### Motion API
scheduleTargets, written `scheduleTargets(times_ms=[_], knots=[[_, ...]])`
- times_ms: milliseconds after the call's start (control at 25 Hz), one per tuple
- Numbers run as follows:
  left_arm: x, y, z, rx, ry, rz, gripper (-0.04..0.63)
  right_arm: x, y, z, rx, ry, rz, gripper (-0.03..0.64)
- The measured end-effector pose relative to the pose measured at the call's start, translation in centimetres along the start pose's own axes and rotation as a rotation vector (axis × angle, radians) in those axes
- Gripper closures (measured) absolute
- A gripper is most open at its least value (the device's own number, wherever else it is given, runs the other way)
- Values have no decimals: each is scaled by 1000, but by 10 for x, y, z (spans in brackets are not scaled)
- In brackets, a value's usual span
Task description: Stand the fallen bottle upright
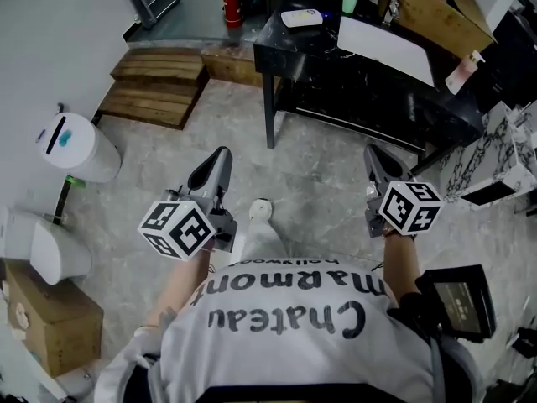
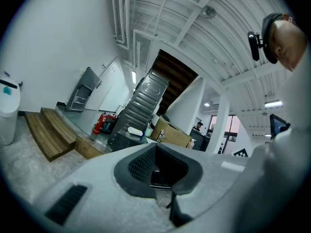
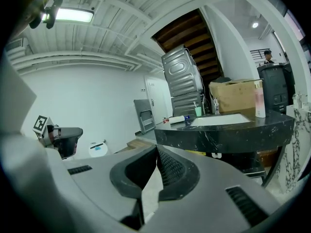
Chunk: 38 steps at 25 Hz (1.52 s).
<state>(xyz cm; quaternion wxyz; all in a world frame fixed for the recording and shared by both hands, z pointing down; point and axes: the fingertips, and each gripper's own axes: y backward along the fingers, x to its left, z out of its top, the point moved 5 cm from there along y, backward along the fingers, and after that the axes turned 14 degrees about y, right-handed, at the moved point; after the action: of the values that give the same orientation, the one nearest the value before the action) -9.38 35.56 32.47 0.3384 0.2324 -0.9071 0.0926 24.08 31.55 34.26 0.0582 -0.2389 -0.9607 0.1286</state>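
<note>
Fallen bottle [image 1: 302, 18] lies on its side at the far end of the black surface [image 1: 361, 99].
Nearest you, your left tool [image 1: 221, 152] and right tool [image 1: 372, 150] hang over the floor [image 1: 319, 183], each with its jaws pressed together on nothing; beyond them the surface carries the bottle, near a green cup [image 1: 350, 3].

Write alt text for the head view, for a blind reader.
Seen from above, a person holds the left gripper and right gripper, jaws shut and empty, over a grey floor. Ahead, a white bottle lies on its side on a black table.
</note>
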Motion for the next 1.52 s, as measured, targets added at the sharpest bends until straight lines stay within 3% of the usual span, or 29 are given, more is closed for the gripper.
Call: scheduleTargets(times_ms=[360, 880, 1520], knots=[[25, -92, 53, 20, -23, -69, 580, -27, -77, 31, 12, -4, -23, 603], [73, -222, 145, 30, -43, -181, 580, -76, -184, 99, -40, -3, -140, 603], [136, -329, 189, 91, -24, -239, 580, -110, -277, 117, -58, -73, -224, 603]])
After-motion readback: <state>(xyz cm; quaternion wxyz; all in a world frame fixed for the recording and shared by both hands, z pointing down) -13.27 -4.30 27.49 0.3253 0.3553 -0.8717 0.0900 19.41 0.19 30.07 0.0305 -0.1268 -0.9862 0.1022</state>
